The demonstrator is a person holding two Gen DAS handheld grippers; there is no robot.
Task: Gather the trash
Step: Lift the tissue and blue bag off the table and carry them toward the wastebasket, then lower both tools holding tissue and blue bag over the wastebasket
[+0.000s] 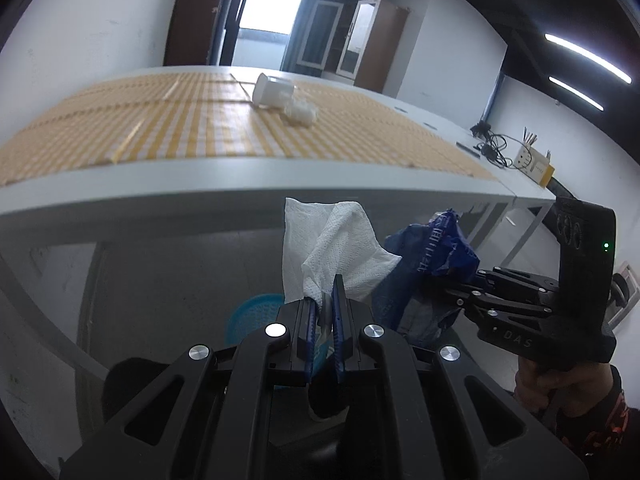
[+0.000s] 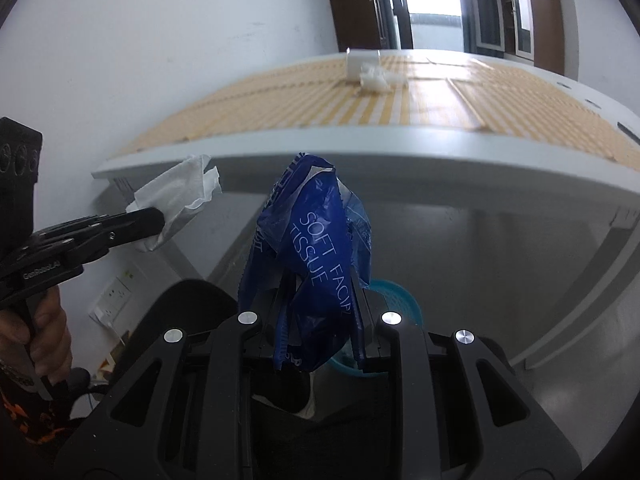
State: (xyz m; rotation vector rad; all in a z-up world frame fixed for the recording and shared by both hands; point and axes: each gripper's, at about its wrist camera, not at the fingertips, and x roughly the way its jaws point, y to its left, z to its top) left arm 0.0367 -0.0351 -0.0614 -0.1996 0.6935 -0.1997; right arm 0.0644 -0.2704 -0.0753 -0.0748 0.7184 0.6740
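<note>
My left gripper (image 1: 325,294) is shut on a crumpled white paper tissue (image 1: 320,246), which sticks up from its blue pads in front of the table edge. My right gripper (image 2: 320,292) is shut on a crumpled blue tissue wrapper (image 2: 320,248) printed "SOFT FACIAL TISSUE". Each gripper shows in the other's view: the right gripper (image 1: 460,284) with the blue wrapper (image 1: 432,248) at the right, the left gripper (image 2: 160,216) with the tissue (image 2: 180,192) at the left. A blue basket (image 1: 256,316) lies on the floor beneath both, also partly seen as a blue basket (image 2: 400,300).
A white table (image 1: 240,184) with an orange checked cloth (image 1: 200,128) spans both views. On it lie a tipped white cup (image 1: 270,90) and crumpled clear plastic (image 1: 300,112). Cables and a box (image 1: 536,162) sit at the far right. A black chair (image 2: 188,304) stands below.
</note>
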